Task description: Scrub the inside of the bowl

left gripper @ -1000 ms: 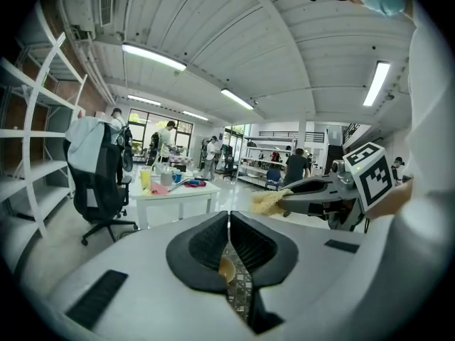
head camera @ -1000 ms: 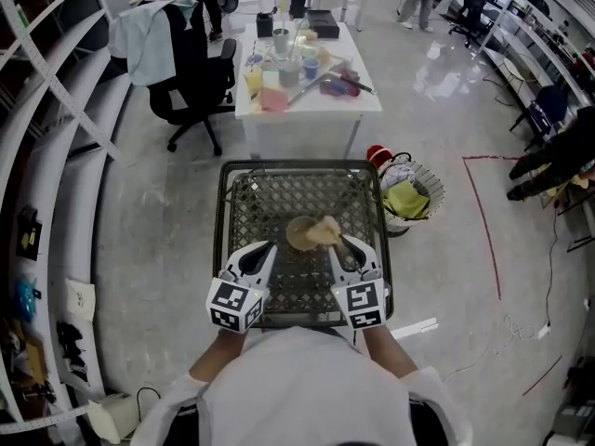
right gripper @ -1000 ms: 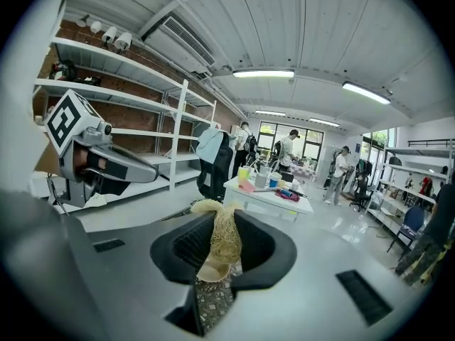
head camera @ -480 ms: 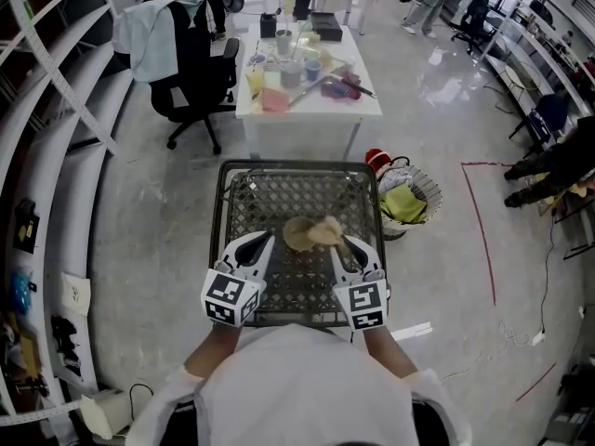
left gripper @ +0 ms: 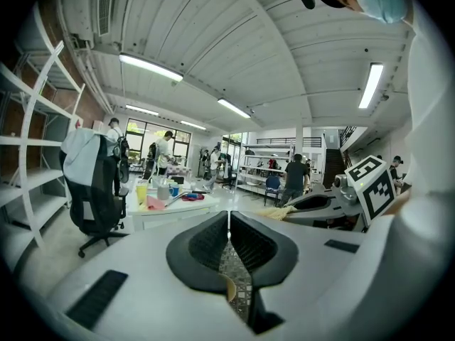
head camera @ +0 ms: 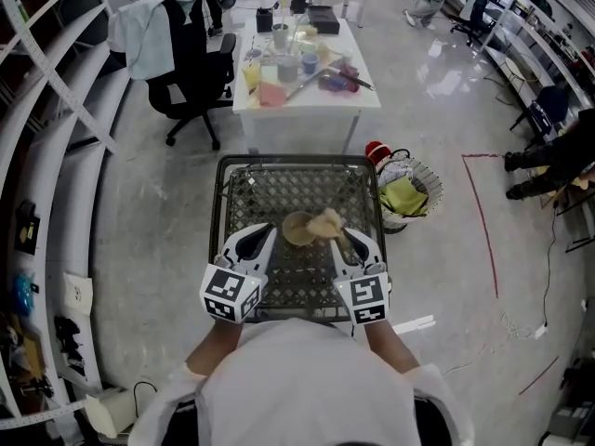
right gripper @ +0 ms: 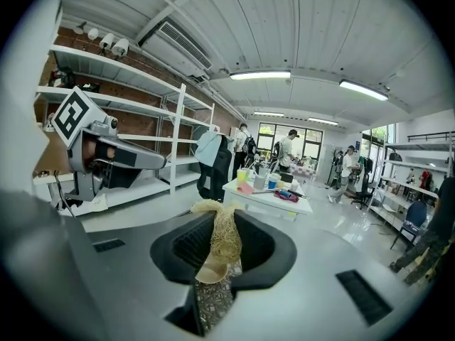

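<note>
A tan bowl sits on the mesh top of a dark metal cart. My right gripper is shut on a straw-coloured fibre scrubber, which hangs over the bowl's right rim. In the right gripper view the scrubber is pinched between the jaws of the right gripper, with the bowl's rim just below. My left gripper stands left of the bowl, shut and empty. The left gripper view shows the left gripper with its jaws pressed together, a sliver of the bowl beneath.
Beyond the cart stands a white table with cups and clutter, with a black office chair to its left. A wire bin holding a yellow-green cloth is at the cart's right. White shelving runs along the left.
The left gripper has lifted slightly beside the bowl. The right gripper keeps the scrubber at the bowl's right rim.
</note>
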Tool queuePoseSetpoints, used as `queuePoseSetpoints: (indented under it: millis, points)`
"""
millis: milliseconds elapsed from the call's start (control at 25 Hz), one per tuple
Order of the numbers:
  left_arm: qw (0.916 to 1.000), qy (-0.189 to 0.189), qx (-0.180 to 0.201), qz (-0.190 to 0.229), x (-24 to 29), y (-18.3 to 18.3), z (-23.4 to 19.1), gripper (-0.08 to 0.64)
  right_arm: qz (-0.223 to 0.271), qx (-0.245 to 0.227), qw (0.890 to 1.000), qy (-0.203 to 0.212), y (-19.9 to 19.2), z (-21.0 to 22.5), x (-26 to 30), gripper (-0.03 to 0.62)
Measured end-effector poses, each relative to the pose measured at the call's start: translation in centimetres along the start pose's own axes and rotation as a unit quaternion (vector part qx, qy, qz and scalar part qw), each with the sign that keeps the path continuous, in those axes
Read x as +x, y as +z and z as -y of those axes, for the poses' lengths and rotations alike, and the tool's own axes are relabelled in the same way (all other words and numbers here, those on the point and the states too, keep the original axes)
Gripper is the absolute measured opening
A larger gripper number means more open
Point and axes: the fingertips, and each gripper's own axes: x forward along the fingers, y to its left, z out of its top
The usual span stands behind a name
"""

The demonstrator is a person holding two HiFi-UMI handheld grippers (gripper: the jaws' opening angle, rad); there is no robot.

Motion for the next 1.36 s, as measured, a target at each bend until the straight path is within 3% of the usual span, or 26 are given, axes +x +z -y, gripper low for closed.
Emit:
queuePoseSetpoints:
  millis: [1360]
  points:
    - [0.9998, 0.001, -0.019, -0.006, -0.2, -1.4, -0.2, 0.038, -0.012, 0.007, 1.000, 0.001, -0.9, -0.5, 0.6, 0.091]
